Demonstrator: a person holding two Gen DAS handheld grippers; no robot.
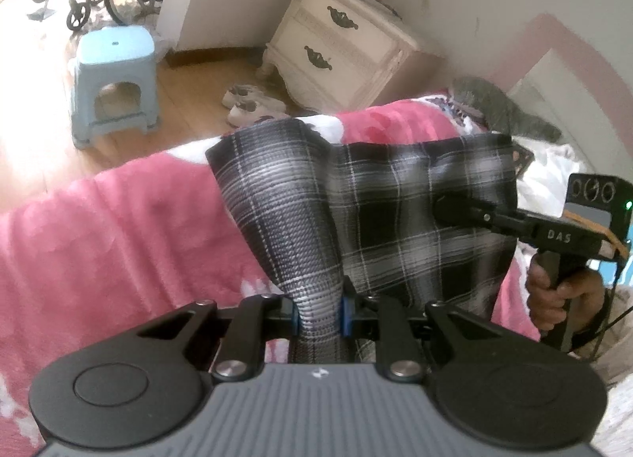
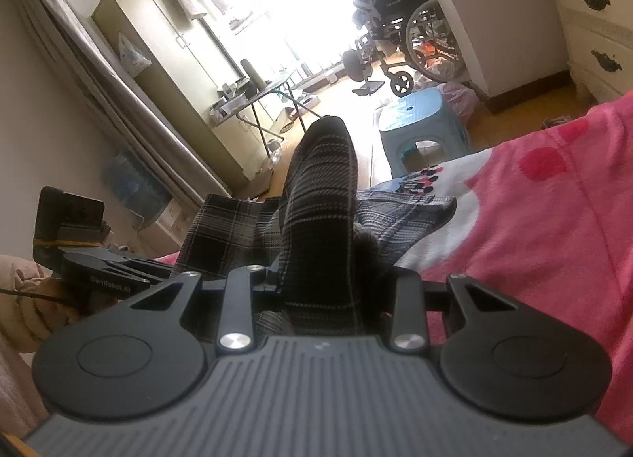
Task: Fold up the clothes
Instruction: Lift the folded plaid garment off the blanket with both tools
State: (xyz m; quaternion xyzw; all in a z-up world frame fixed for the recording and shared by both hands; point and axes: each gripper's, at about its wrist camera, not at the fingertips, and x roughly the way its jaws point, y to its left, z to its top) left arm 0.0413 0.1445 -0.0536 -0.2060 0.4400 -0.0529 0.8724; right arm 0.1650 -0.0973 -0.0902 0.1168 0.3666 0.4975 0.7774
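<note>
1. A black, grey and white plaid woven garment hangs lifted above a bed covered by a pink and white fleece blanket, stretched between the two tongs.
2. The left tongs are pinching a gathered edge of the plaid garment: cloth is bunched tight between the blue-edged pads and fans out wide above them.
3. The right tongs, seen from the left wrist camera, are clamped on the garment's other side, and a hand grips their black handle.
4. From the right wrist camera, the right tongs hold a thick fold of the same cloth, which rises in a dark rounded hump between the fingers; the rest drapes towards the blanket.
5. The left tongs show at the left edge of that view, touching the cloth.
6. Beyond the bed stand a light blue plastic stool on a wooden floor, a cream two-drawer bedside cabinet and a wheelchair.
</note>
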